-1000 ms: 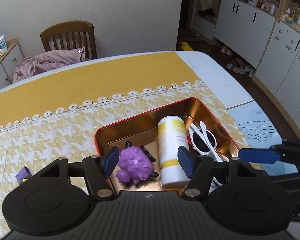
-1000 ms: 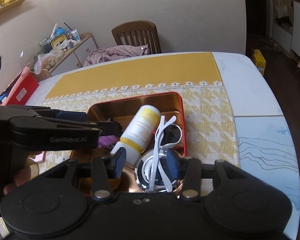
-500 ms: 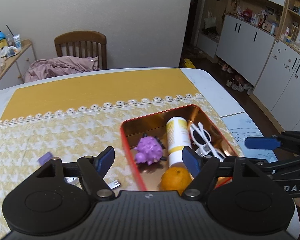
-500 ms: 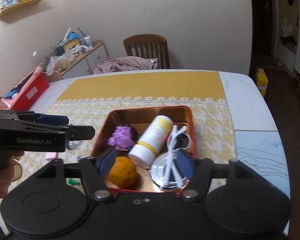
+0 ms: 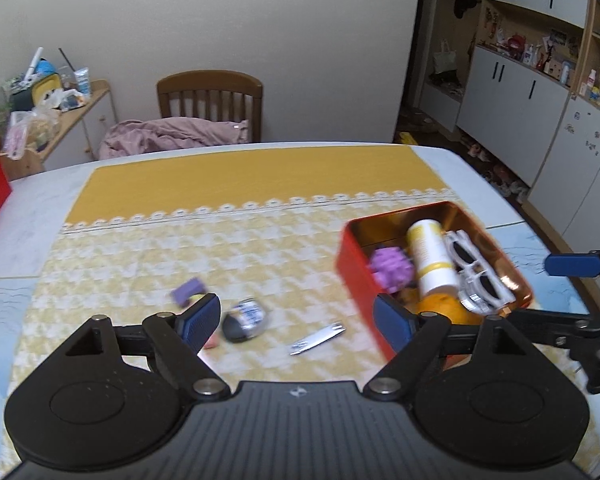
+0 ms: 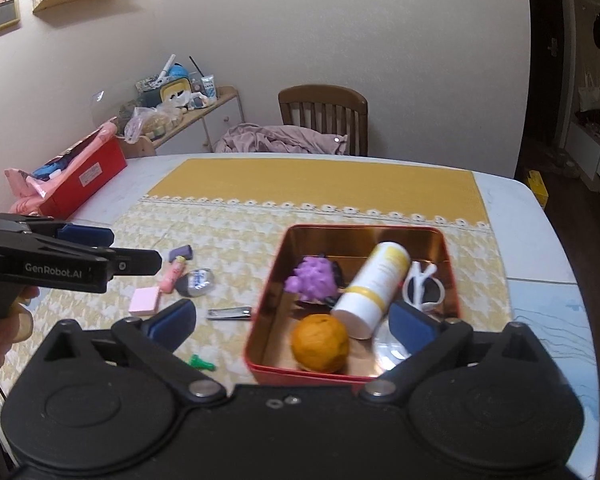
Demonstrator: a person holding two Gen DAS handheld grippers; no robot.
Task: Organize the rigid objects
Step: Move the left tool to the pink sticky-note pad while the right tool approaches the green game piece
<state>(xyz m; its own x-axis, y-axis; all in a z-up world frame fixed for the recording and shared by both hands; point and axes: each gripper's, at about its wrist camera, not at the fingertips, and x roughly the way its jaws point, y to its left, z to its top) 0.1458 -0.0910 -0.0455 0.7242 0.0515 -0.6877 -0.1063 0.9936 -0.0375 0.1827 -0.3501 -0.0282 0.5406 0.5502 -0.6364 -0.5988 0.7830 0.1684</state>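
Jaws of the right gripper (image 6: 292, 326) stand wide apart and empty, low in its frame, before the red tin (image 6: 450, 264) at lower centre. The tin holds an orange (image 6: 320, 343), a white bottle (image 6: 374, 290), a purple toy (image 6: 311, 277) and white sunglasses (image 6: 422, 286). Left of the tin on the cloth lie nail clippers (image 6: 230, 313), a pink block (image 6: 145, 301) and a green piece (image 6: 201, 363). The left gripper (image 5: 296, 318) is likewise spread wide, holding nothing, above the clippers at lower centre.

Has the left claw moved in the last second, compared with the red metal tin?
Yes. The left claw has pulled back and swung left of the red metal tin, now open over the patterned tablecloth.
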